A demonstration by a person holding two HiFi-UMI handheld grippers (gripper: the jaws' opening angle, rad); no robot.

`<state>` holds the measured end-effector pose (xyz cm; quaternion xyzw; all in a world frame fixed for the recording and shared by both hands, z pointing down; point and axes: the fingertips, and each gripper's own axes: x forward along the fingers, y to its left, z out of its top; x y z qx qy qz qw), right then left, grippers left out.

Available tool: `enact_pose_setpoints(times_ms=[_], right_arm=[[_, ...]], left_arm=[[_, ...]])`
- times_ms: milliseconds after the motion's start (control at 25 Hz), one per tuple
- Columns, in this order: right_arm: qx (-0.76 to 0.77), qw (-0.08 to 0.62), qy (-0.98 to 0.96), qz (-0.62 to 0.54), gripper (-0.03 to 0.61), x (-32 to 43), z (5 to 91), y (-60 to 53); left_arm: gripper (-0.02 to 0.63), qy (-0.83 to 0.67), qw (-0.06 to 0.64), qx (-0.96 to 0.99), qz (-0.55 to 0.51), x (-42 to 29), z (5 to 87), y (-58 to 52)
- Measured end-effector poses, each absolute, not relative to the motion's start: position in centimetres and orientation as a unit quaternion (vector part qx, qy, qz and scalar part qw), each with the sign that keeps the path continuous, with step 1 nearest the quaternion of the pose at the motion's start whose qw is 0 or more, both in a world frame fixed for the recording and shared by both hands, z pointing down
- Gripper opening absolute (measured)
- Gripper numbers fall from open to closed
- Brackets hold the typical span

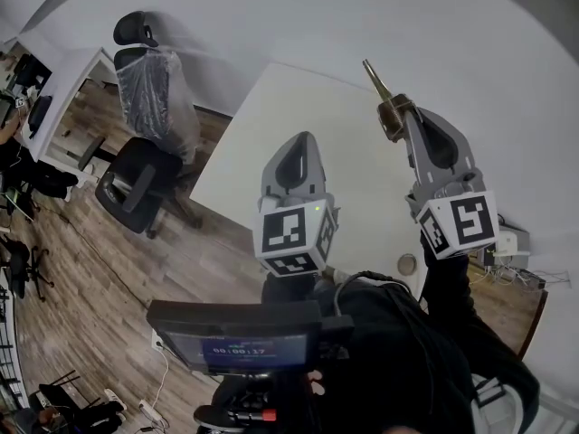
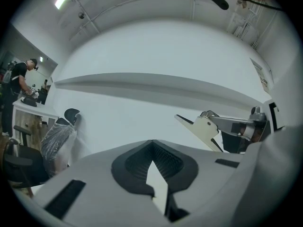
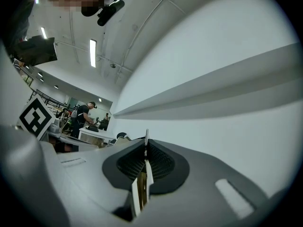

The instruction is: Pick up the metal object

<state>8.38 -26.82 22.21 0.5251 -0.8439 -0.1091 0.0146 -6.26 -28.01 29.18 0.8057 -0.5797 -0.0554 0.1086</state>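
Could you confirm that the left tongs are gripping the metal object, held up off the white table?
Not quite: it is the right tongs that grip the metal object, held up off the white table, as the head view shows; the left tongs are empty.

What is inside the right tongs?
A thin metal object, clamped edge-on, its tip poking out past the right tongs. How much of it the pads cover cannot be seen.

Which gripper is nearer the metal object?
Right. The right gripper holds the metal object in its jaws; the left gripper is empty, apart to its left.
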Motion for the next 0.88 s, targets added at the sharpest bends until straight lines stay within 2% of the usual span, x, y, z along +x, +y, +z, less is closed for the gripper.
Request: enact_pose_setpoints(times_ms=[880], right_arm=[[0.524, 0.018, -0.844, -0.11, 0.005, 8.33, 22.27, -26.87]], left_arm=[[0.0, -0.579, 0.106, 0.807, -0.05, -6.27, 29.26, -28.27]])
